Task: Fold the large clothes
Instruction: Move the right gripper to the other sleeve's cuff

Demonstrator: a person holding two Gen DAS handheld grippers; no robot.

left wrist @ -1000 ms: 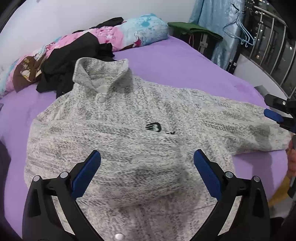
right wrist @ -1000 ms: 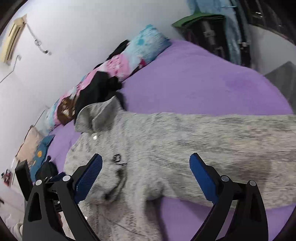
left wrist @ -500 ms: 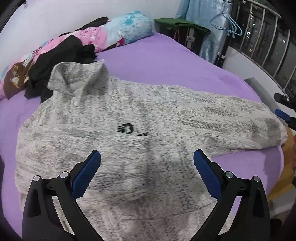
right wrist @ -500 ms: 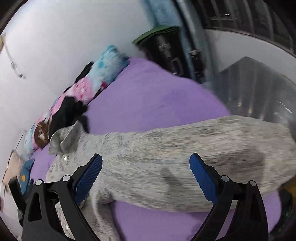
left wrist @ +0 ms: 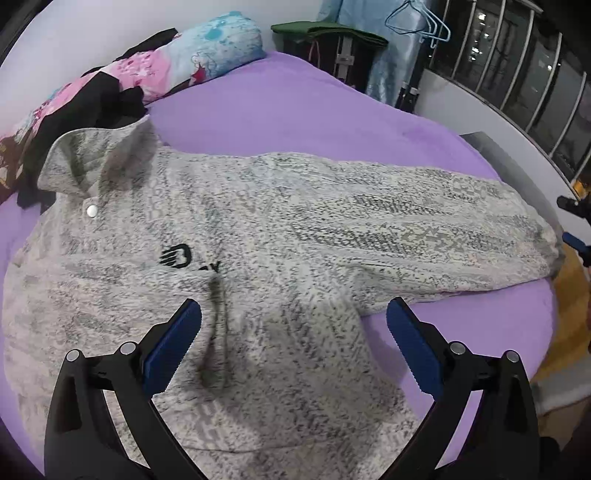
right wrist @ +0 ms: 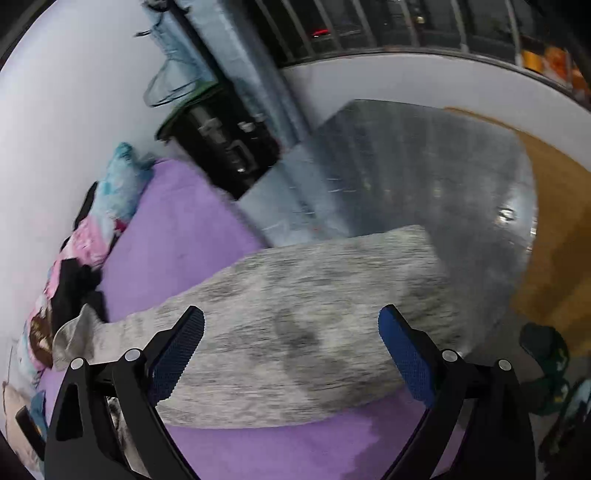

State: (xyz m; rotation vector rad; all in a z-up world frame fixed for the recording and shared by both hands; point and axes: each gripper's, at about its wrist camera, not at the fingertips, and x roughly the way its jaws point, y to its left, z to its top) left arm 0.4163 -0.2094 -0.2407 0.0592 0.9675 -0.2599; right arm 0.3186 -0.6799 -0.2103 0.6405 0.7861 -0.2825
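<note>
Left wrist view. Grey knit jacket [left wrist: 236, 258] spread flat, front up, on purple bed [left wrist: 295, 110]; collar [left wrist: 99, 162] toward the pillows [left wrist: 207, 62], snap button [left wrist: 91, 210] just under it, black logo [left wrist: 176, 256] on the chest. One sleeve [left wrist: 424, 229] laid straight out toward the bed edge, cuff close to the edge. Crease running down from under the logo. Left claw [left wrist: 293, 328] above the lower body of the jacket, fingers wide apart, nothing between them, no contact with the fabric visible. Dark garments [left wrist: 85, 107] piled against the pillows, just touching the collar. Hangers [left wrist: 424, 22] against the blue curtain behind. Tip of the other tool visible at the right rim, just beyond the cuff.

Right wrist view (motion-blurred). Right claw [right wrist: 291, 343] over the outstretched sleeve [right wrist: 314, 295], fingers wide apart, empty. Cuff end reaching the bed edge, grey floor [right wrist: 424, 166] beyond it. Collar [right wrist: 74, 332] at far left, pillows along the wall.

Progress, judged from the layout. Spreading and flattening apparently finished; no fold made yet, sleeve fully extended, body single-layer. Remaining: sleeve folded in over the chest, the other sleeve likewise (not clearly in view), then body folded up. Likely first grip: cuff end, given the right claw's position above it.
</note>
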